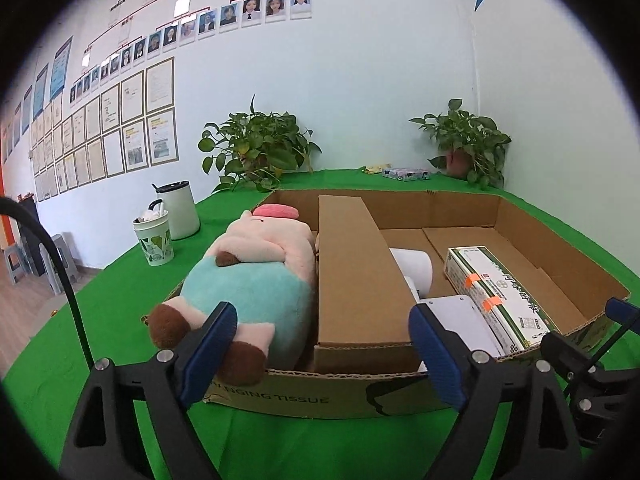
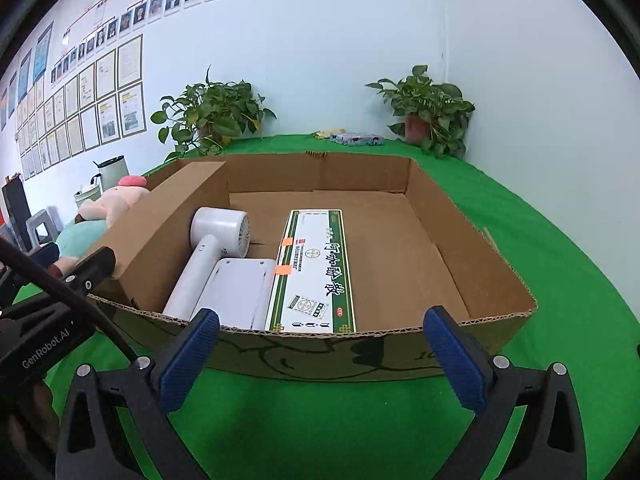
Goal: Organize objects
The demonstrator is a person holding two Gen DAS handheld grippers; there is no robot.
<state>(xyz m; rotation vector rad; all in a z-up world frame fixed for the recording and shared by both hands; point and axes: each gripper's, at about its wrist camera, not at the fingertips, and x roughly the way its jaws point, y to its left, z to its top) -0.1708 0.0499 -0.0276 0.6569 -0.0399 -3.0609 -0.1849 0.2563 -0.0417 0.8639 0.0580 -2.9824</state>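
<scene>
A wide cardboard box [image 1: 304,398] [image 2: 472,240] sits on the green table, split by a cardboard divider [image 1: 352,264] [image 2: 160,224]. A plush pig toy [image 1: 256,276] [image 2: 108,208] lies in its left part. A white hair dryer [image 2: 216,240] [image 1: 416,264] and a long green-and-white carton [image 2: 316,272] [image 1: 496,292] lie in its right part. My left gripper [image 1: 324,344] is open and empty at the box's front wall. My right gripper [image 2: 324,344] is open and empty in front of the right part.
Two potted plants [image 1: 256,148] [image 1: 468,144] stand at the back against the wall. A white canister [image 1: 180,208] and a patterned cup [image 1: 154,240] stand left of the box. A small flat pack [image 2: 356,138] lies at the back. Stools stand on the floor at far left.
</scene>
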